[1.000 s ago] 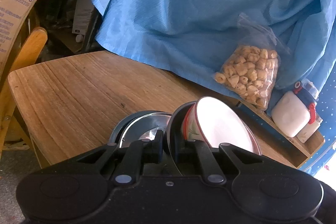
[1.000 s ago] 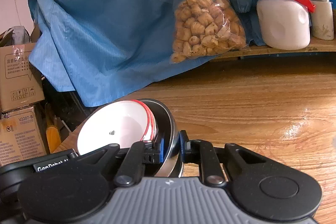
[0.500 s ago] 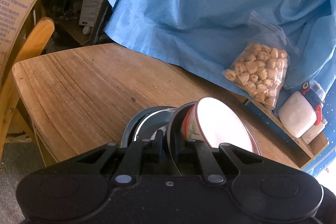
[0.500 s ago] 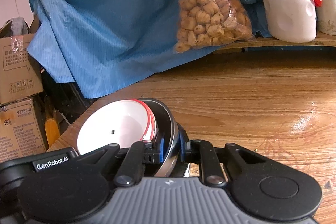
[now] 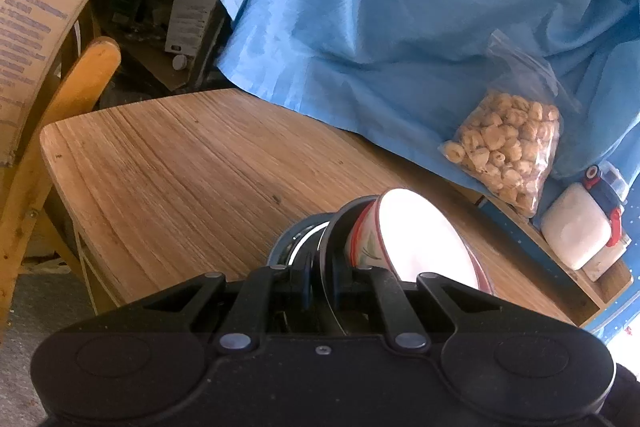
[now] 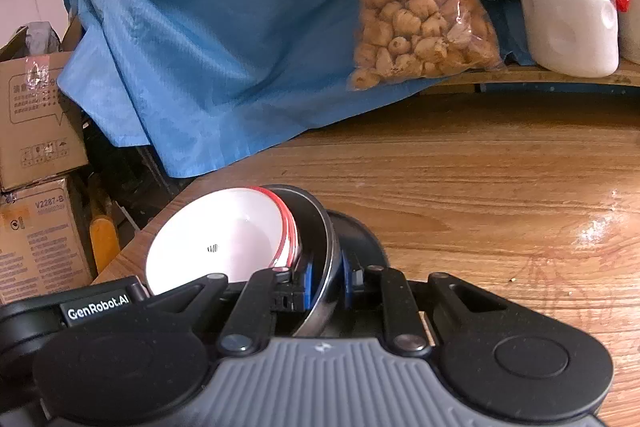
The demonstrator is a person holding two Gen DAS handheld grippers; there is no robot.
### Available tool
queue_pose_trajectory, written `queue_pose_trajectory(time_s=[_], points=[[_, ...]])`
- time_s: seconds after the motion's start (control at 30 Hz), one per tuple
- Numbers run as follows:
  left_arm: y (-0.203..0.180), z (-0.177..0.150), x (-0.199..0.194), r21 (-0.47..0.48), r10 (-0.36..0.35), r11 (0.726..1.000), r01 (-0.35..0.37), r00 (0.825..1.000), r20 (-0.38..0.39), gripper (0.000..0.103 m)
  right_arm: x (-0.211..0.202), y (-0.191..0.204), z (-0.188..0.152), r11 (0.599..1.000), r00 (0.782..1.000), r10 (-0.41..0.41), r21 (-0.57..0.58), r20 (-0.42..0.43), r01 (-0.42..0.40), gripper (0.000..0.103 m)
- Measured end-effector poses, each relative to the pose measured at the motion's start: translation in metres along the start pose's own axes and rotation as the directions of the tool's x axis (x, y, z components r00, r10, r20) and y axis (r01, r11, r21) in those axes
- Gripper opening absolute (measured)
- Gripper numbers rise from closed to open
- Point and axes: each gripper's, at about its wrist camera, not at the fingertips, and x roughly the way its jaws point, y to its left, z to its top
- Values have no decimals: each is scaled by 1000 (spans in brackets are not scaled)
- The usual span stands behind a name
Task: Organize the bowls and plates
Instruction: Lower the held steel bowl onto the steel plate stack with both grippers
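We are carrying the metal bowl (image 5: 332,259) with the white bowl (image 5: 420,239) nested inside; both grippers' fingers (image 6: 306,287) are clamping its rim, now farther over the counter (image 5: 180,179), nearing set-down.

White bowl (image 6: 224,239) with red rim and a green-and-red motif outside; dark metal bowl (image 6: 320,227); brown wood-grain worktop (image 5: 192,163); blue cloth (image 5: 400,7); white bottle (image 6: 568,23) with blue cap, red latch; tan snacks in clear bag (image 6: 420,23).
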Motion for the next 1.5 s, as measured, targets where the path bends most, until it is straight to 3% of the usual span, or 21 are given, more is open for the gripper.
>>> queue_pose_trajectory(time_s=[0.5,1.03,1.5], points=[[1,2,0,10,1,1000,-1,1000,1,9,2,5,-3,1000,1000,-5,-22,8,6,18],[-5,1,0,79,19,997,-21,999,28,13,1,18,-8,984,993,-100,-144,56,107,23],[-5,2,2,97,12,995,-14,1000,21,19,-4,15,-6,978,989,-125,-156,73,135,27]])
